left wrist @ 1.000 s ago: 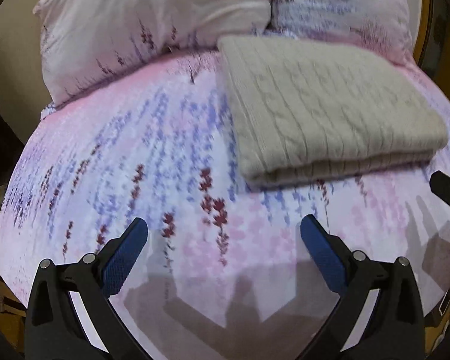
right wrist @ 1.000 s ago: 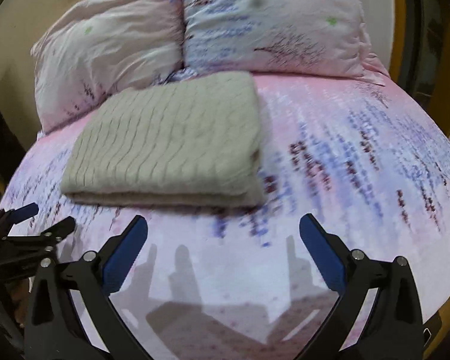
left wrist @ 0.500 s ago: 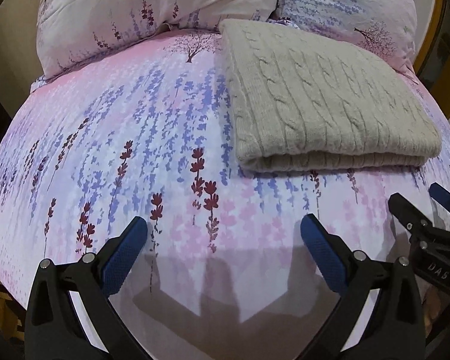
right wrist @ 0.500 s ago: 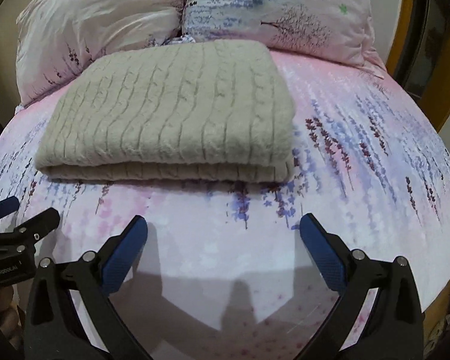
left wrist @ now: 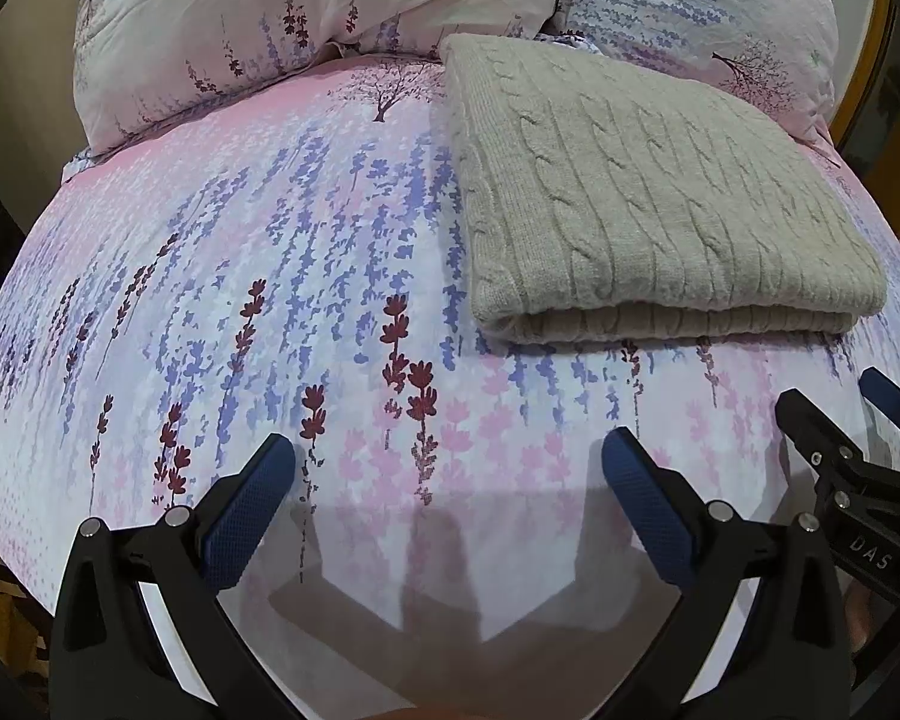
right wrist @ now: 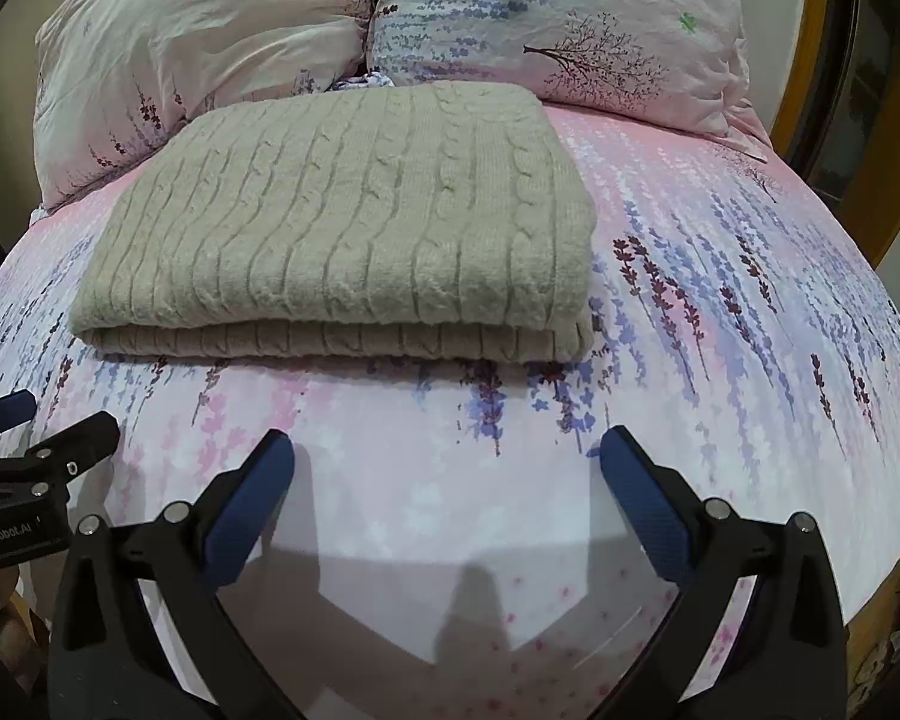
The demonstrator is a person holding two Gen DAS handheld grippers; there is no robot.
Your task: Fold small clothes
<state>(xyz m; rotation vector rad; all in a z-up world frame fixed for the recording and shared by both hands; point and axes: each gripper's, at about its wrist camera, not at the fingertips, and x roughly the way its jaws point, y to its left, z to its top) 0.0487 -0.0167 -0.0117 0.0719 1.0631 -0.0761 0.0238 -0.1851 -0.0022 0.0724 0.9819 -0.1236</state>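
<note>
Left tool [left wrist: 448,462] wide apart, empty, over floral bedsheet [left wrist: 240,276]; folded beige knit [left wrist: 642,210] ahead-right; 2 pillows [left wrist: 306,18] behind.

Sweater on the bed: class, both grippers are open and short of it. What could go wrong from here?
1. The sweater is thick and already folded in layers; a gripper may pinch only the top layer, so the fold could slip open.
2. It lies on a loose floral sheet; low fingers could catch that too.
3. The left gripper sits close beside the right one; they might collide.
</note>
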